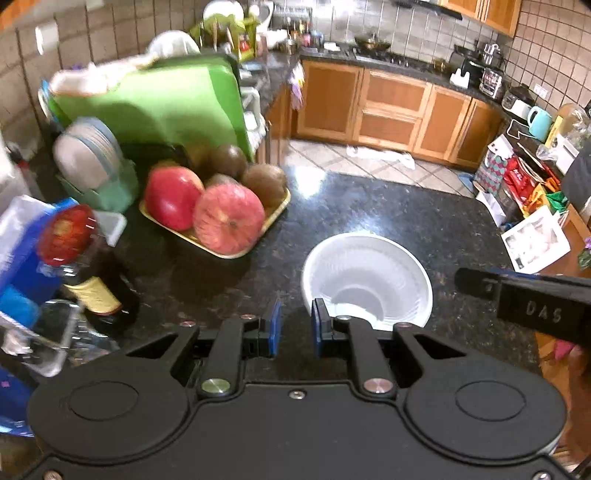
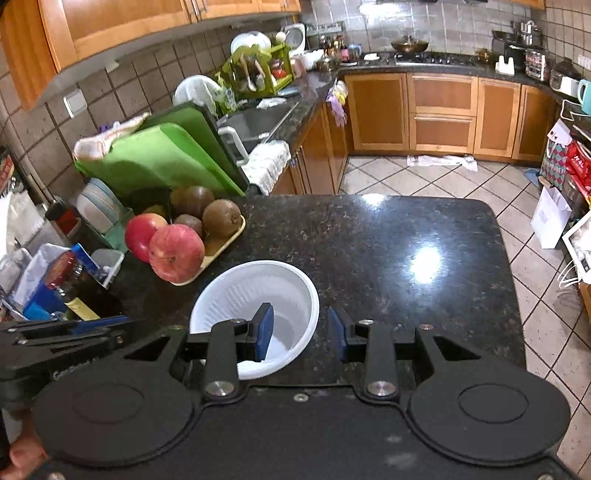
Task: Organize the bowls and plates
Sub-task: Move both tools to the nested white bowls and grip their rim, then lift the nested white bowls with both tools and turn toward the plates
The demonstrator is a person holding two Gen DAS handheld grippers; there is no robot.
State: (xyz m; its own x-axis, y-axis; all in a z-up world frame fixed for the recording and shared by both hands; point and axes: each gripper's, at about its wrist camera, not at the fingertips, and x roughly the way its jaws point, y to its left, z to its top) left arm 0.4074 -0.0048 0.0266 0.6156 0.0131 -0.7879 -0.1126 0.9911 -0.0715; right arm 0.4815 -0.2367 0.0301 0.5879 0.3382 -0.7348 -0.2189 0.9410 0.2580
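The white bowl (image 2: 255,317) sits upright on the dark tabletop (image 2: 388,251), its right rim between the right gripper (image 2: 301,332)'s spread jaws, while the left gripper (image 1: 295,325), jaws narrowly parted and empty, waits beside its left rim.

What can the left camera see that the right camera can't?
Only the left wrist view shows the white photo box and colourful bags at the counter's far right, and the right gripper's dark arm reaching in. Only the right wrist view shows the sink, the wooden wall cupboards and the left gripper's arm. Both show the white bowl on the black counter, the fruit tray, the green boards and the stacked plates.
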